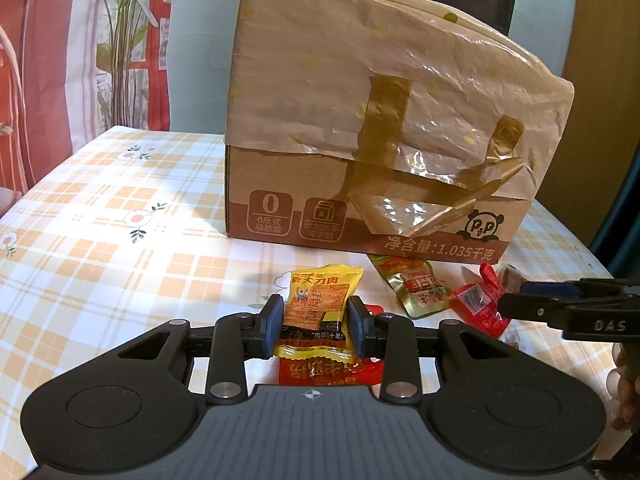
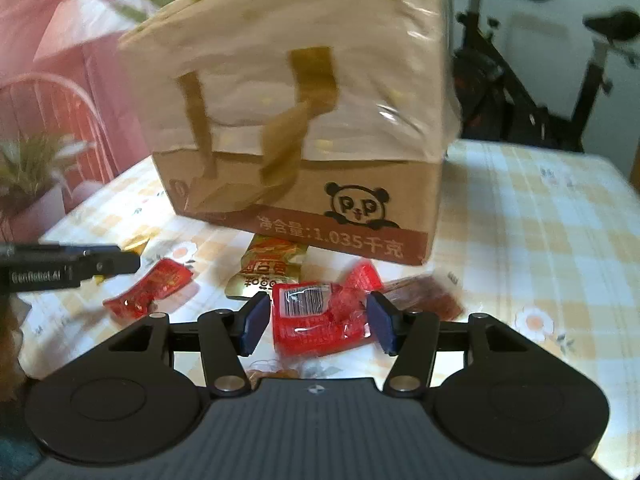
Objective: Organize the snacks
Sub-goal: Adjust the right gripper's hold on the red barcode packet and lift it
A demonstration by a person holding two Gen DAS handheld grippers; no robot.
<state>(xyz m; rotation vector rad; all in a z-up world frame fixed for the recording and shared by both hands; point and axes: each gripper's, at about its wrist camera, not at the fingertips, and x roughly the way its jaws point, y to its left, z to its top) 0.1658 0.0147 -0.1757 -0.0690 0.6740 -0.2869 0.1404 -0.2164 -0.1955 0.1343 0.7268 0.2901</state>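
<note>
The counter (image 1: 100, 208) is the biggest thing here, covered in an orange-and-white checked cloth with small flowers. On it stands one cardboard box (image 1: 360, 184), its top wrapped in crinkled beige plastic and strapped with brown tape; a panda logo and a line of printed characters sit at its lower front corner.

Two tools are in view. The left tool (image 1: 316, 322) is clamped on one yellow snack packet (image 1: 320, 300), its blue pads pressing the packet's two sides, with the packet upright between them. The right tool (image 2: 318, 322) has one red snack packet (image 2: 316, 320) between its fingers, barcode side up. The right pad meets the packet's crinkled edge and the left pad lies against its other side, but the picture is blurred and I cannot tell whether the pads are pressing it.

The loose snacks lie in a scatter just in front of the box. One gold packet (image 1: 420, 286) rests with its top edge tucked at the box's base, between the two tools. In the right wrist view a second red packet (image 2: 150, 290) lies to the left, near the left tool's arm, and a third red wrapper (image 2: 362, 276) peeks out behind the one between the fingers. One brownish translucent packet (image 2: 428, 296) lies to the right of that. In the left wrist view another red packet (image 1: 320, 372) lies on the cloth directly below the yellow one.
</note>
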